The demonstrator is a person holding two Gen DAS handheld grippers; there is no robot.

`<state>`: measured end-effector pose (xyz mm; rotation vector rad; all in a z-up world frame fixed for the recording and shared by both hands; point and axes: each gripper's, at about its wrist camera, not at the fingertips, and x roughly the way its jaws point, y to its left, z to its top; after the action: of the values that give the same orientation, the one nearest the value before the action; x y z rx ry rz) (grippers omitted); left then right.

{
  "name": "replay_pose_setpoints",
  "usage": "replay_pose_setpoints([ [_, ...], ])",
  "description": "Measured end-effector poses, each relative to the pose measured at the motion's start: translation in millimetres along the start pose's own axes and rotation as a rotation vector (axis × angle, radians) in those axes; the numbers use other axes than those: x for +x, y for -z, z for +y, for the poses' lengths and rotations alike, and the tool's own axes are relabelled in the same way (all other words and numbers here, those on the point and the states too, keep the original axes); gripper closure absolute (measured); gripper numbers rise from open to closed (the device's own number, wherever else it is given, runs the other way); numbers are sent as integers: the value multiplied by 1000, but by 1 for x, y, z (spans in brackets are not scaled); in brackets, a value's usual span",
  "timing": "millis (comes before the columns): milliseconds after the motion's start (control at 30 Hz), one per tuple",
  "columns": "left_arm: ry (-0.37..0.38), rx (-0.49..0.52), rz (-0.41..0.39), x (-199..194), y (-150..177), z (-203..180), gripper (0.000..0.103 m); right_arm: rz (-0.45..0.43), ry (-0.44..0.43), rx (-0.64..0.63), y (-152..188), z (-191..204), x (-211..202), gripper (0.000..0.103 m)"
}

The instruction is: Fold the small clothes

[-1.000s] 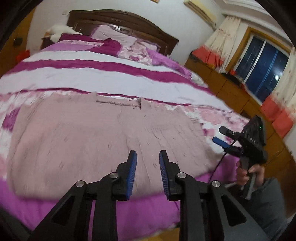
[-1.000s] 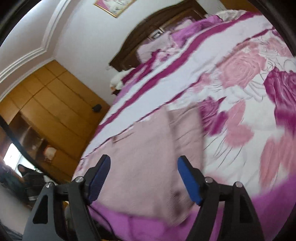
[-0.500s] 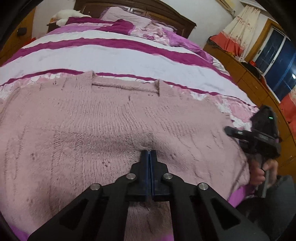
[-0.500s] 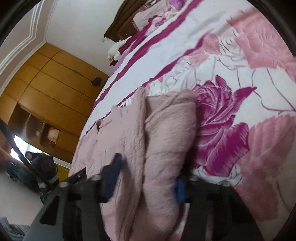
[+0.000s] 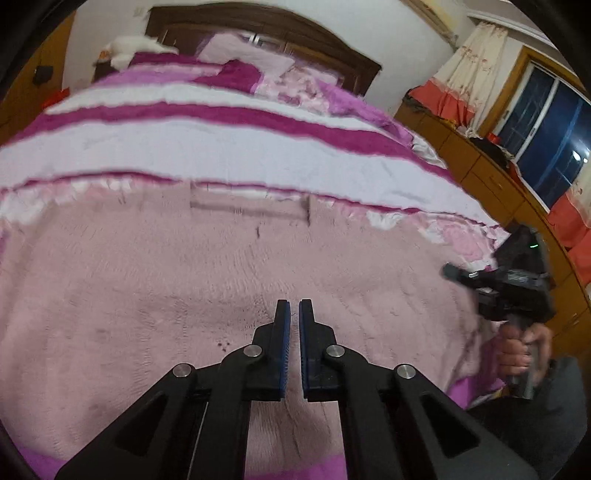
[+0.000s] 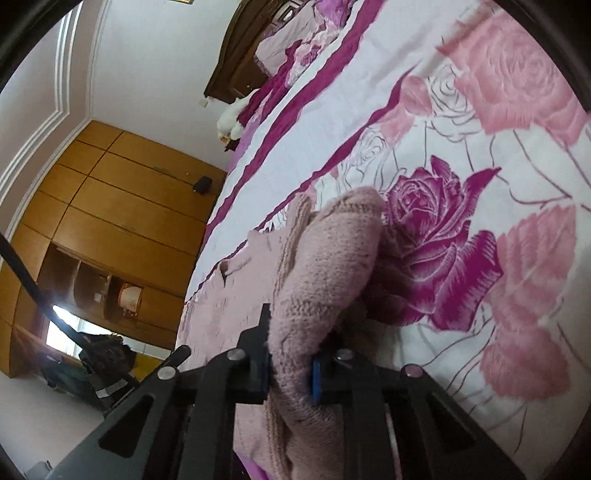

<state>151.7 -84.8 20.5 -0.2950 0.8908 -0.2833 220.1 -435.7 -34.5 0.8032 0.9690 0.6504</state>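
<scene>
A dusty-pink knit sweater [image 5: 184,295] lies spread flat on the bed, neckline toward the headboard. My left gripper [image 5: 294,308] hovers over its lower middle, jaws nearly together with a thin gap and nothing between them. My right gripper [image 6: 290,354] is shut on the sweater's right sleeve [image 6: 332,266], which bunches up between the blue pads. The right gripper also shows in the left wrist view [image 5: 502,288] at the sweater's right edge, held by a hand.
The bed has a pink, white and magenta rose-print cover [image 6: 461,147] with pillows and a dark wooden headboard [image 5: 266,33] at the far end. Wooden wardrobes [image 6: 110,206] stand on one side, a low cabinet and window [image 5: 546,129] on the other.
My right gripper closed on the sleeve and pinches it. My left gripper was shut on the sweater's middle half a second ago; it has opened a crack and pulled back slightly.
</scene>
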Motion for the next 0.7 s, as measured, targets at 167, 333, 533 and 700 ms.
replay_pose_setpoints([
  [167,-6,-14,19,17,4,11,103,-32,3,30,-3,32,-4,88],
  [333,48,-58,-19,-19,0,27,103,-25,25,50,-9,79,1,88],
  [533,53,-60,-117,-69,-5,84,103,28,156,82,-18,133,22,88],
  [700,8,-79,-201,-99,-7,136,103,29,256,108,-18,168,42,88],
])
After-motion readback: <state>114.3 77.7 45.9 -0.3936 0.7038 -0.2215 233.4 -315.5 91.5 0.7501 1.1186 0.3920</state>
